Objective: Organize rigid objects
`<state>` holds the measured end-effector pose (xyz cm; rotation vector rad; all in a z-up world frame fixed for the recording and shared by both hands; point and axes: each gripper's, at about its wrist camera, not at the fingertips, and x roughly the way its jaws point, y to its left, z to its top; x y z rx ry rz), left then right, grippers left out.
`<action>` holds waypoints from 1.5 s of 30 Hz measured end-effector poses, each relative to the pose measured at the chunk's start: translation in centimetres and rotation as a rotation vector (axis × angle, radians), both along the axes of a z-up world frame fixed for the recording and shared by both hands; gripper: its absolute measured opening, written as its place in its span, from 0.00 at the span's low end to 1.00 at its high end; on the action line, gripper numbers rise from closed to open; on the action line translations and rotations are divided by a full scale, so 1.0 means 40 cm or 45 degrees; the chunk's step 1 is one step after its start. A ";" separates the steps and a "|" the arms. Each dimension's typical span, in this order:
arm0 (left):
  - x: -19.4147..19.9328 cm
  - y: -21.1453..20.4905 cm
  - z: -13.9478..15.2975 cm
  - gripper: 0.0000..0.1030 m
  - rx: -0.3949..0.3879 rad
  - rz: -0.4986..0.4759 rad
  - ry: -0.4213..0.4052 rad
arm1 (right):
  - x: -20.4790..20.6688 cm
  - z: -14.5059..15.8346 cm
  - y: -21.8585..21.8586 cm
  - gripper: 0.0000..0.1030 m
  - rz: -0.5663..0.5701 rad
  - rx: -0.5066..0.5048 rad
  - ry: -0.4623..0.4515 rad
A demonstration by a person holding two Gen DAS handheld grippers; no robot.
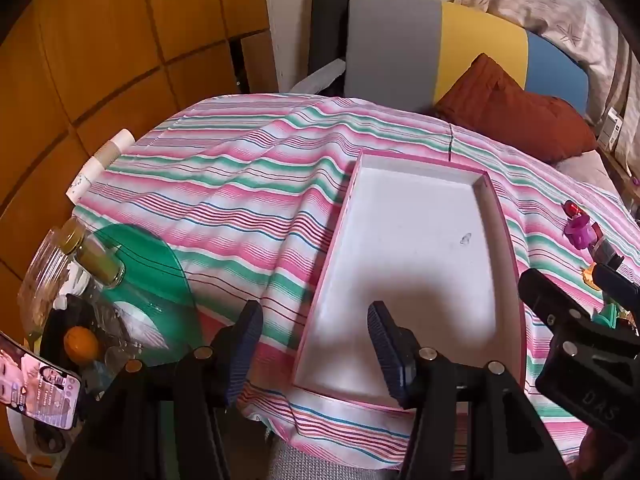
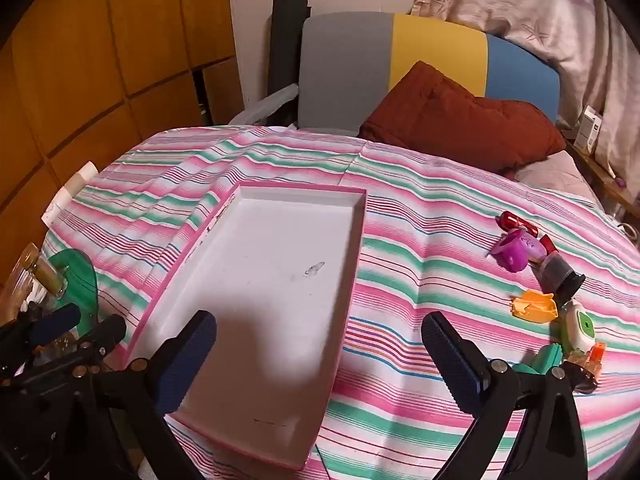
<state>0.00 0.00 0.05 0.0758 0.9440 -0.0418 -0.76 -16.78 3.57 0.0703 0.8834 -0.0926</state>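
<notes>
1. Two hand-held grippers show, and both point down at a slant. The letters "DAS" can be read on the black body of the right hand-held gripper [image 1: 576, 280] in the left wrist view.
2. One tray [image 2: 224, 240], white inside with a pink rim, lies in the middle of the bench [image 2: 400, 208], which wears a striped pink, green and white cloth. Nothing lies in the tray.
3. One small pile of toys sits on the cloth, well apart from the tray on its right: one purple cup [image 2: 516, 250], one red shiny piece [image 2: 516, 220], one dark little pot [image 2: 558, 274], one orange piece [image 2: 534, 306], one white and green piece [image 2: 580, 328] and one green piece [image 2: 546, 358].
4. The left hand-held gripper [image 1: 316, 336] has its jaws wide apart over the near left edge of the tray, holding nothing.
5. The right hand-held gripper [image 2: 320, 348] has its jaws very wide, one over the tray and one over the cloth, holding nothing.
6. One phone [image 1: 36, 384] with a lit screen sits at the far left; its writing is too small to read.
</notes>
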 end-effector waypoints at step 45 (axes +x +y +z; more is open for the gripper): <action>-0.044 -0.035 0.022 0.54 0.039 -0.047 -0.074 | -0.033 0.021 -0.021 1.00 0.001 -0.012 -0.020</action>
